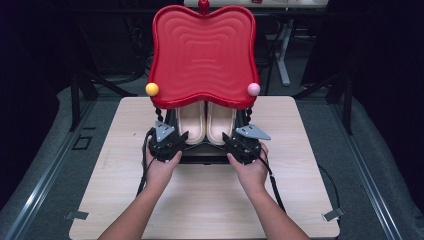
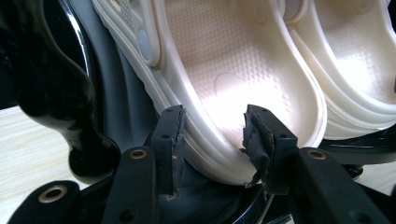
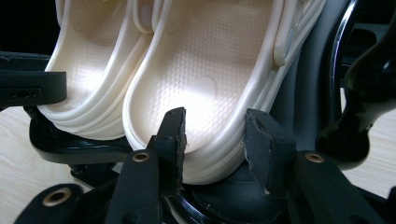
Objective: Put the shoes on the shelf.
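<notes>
Left hand-held gripper (image 2: 212,140) spread astride the heel rim of the left cream clog (image 2: 233,79), right hand-held gripper (image 3: 212,142) likewise astride the right cream clog (image 3: 205,79), both clogs on a black rack (image 1: 202,156) on the bench (image 1: 210,200). Probably light, springy foam, best pinched at the thick heel rim. Overhanging red tray (image 1: 203,55) and twisted black posts (image 2: 56,88) crowding any upward lift.

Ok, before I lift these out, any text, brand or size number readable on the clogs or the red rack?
None readable.
Left clog: a round embossed mark on the insole, too faint to read.
Right clog: the same kind of mark, unreadable.
Red rack top: only moulded ripples, no lettering.
</notes>
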Motion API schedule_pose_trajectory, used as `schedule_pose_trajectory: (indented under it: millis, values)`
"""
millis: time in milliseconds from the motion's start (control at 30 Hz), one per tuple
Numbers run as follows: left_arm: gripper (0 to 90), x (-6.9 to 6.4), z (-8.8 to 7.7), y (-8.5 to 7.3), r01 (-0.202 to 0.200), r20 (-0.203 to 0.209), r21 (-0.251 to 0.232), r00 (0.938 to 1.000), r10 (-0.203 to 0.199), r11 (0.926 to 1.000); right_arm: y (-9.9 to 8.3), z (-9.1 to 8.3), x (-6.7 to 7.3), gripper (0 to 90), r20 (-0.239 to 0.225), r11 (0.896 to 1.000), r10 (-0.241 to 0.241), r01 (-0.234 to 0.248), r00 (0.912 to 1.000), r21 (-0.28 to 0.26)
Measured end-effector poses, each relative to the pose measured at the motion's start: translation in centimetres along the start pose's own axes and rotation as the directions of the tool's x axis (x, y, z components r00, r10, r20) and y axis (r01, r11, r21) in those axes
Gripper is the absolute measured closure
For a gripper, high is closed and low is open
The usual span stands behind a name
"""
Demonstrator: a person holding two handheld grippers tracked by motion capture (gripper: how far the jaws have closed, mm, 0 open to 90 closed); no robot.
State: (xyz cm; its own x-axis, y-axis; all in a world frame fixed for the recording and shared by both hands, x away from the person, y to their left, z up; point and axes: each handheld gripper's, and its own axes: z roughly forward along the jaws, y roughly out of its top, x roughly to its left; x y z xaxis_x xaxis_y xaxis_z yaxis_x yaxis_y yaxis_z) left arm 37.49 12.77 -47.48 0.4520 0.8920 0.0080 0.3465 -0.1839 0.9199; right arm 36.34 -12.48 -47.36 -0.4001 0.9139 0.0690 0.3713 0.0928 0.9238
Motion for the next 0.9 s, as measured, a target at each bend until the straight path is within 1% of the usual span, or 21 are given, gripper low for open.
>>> schedule_pose_trajectory:
  millis: [200,533,700,800,900]
  values:
    - [58.2,0.03,-0.06,0.01,0.007,0.005,0.003,1.0,-0.007,1.0,0.04,-0.03,0.0,58.5,0.001,1.0,-0.001,0.001,1.0,0.004]
    - [57.9,0.02,-0.07,0.02,0.014,0.001,0.002,0.9999,-0.014,0.9999,0.02,-0.02,0.02,58.2,0.002,1.0,0.003,-0.003,1.0,0.002]
    - [57.3,0.03,-0.07,0.02,0.027,0.004,0.0,0.9996,-0.027,0.9996,0.03,-0.03,0.0,57.7,0.002,1.0,0.001,-0.001,1.0,0.001]
    - [55.7,0.0,-0.15,0.04,0.023,0.011,0.001,0.9997,-0.023,0.9997,0.05,-0.08,0.02,57.4,0.004,1.0,-0.003,0.003,1.0,0.001]
    - [51.5,-0.15,-0.23,0.01,0.027,0.017,0.005,0.9995,-0.027,0.9996,0.07,-0.21,0.08,57.3,-0.002,1.0,-0.009,0.009,1.0,0.0]
